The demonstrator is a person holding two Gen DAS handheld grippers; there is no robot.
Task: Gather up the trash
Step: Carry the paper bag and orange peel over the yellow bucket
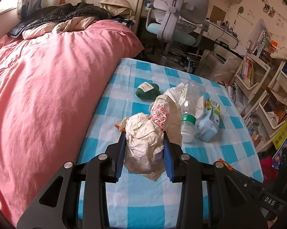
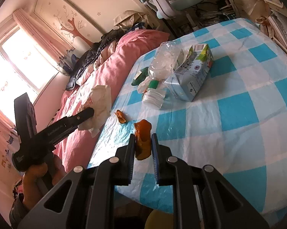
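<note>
My left gripper (image 1: 144,136) is shut on a crumpled white paper wrapper (image 1: 143,148) with red print, held above the near edge of the blue-checked table (image 1: 143,200). The right wrist view shows the left gripper (image 2: 90,112) holding that paper wrapper (image 2: 101,99) over the pink bed. My right gripper (image 2: 143,136) is shut on a piece of orange peel (image 2: 143,145) just above the blue-checked table (image 2: 238,152). A second orange peel (image 2: 120,116) lies on the cloth. Further back lie a clear plastic bottle (image 1: 191,103) (image 2: 158,70), a blue milk carton (image 1: 208,126) (image 2: 193,74) and a dark green bundle (image 1: 147,91) (image 2: 138,75).
A bed with a pink duvet (image 1: 48,87) runs along the table's left side. A grey and teal desk chair (image 1: 175,19) stands beyond the table. Crowded white bookshelves (image 1: 257,87) line the right. A person's hand (image 2: 38,171) grips the left gripper's handle.
</note>
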